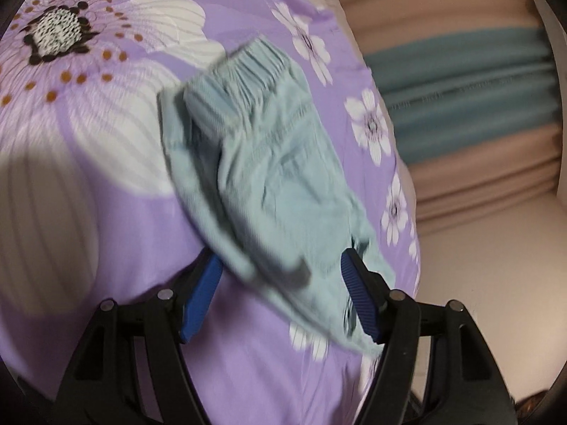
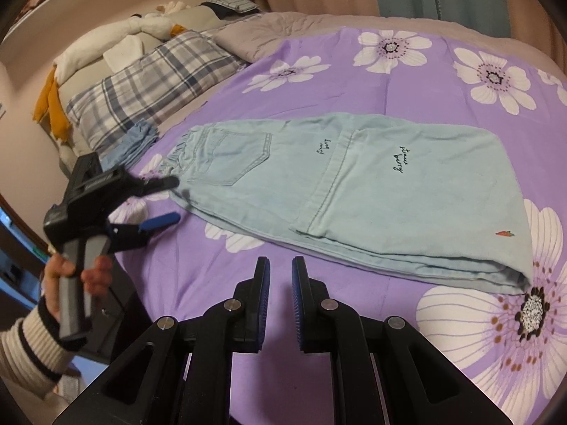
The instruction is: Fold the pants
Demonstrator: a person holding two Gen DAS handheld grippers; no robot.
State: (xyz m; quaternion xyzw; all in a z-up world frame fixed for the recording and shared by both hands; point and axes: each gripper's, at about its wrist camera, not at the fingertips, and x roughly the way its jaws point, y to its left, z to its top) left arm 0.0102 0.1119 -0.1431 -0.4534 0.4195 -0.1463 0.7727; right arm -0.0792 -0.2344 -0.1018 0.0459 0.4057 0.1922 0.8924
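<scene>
Left gripper (image 2: 170,200) spread, right gripper (image 2: 280,276) nearly closed, empty; one folded pants (image 2: 354,184) on bedsheet (image 2: 407,81).

A bed (image 2: 354,67) under a purple flowered sheet (image 2: 219,283) carries folded pale blue pants (image 2: 354,191) (lying flat), a plaid pillow (image 2: 156,88) and folded blue cloth (image 2: 138,141) beside it.

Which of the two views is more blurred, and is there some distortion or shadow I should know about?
Left wrist view: motion blur smears the pants and the floral bedsheet; the left gripper stays fairly sharp. Right wrist view: mostly sharp, embroidered lettering on the pants shows clearly, though fisheye distortion curves the bed edge; the right gripper casts only faint shadow.
</scene>
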